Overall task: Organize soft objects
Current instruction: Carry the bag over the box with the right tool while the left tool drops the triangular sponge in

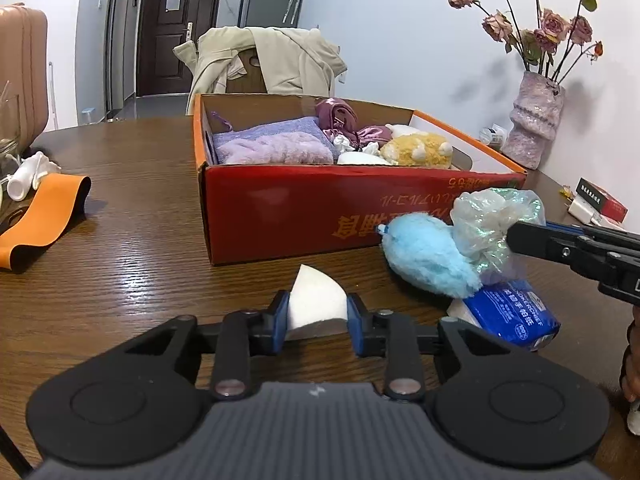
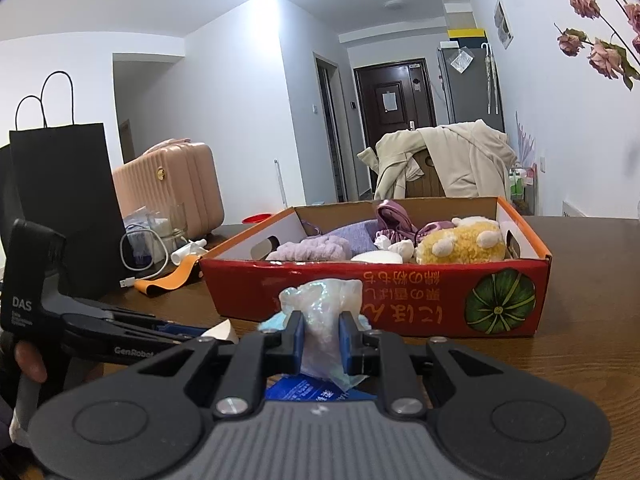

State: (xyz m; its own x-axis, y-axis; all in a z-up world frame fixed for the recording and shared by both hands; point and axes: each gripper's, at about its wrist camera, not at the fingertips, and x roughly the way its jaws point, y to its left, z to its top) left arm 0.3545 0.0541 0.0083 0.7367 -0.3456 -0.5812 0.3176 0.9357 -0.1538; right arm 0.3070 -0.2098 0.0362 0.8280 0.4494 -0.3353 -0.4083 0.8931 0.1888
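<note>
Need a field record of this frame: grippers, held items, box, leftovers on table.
left gripper: shut on white foam wedge
right gripper: shut on crinkled iridescent plastic bag
red-orange cardboard box: open, on brown wooden table
in box: lilac fluffy towel, yellow plush toy, mauve satin fabric
outside box: light-blue fluffy plush, blue tissue pack

Left gripper (image 1: 317, 312) clamped on white pad (image 1: 316, 300), right gripper (image 2: 321, 338) on crinkly bag (image 2: 322, 320)

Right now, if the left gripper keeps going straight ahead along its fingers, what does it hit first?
Probably the red cardboard box: its front wall faces the left gripper, which grips a white foam pad. Bare table lies between; depth is uncertain.
</note>
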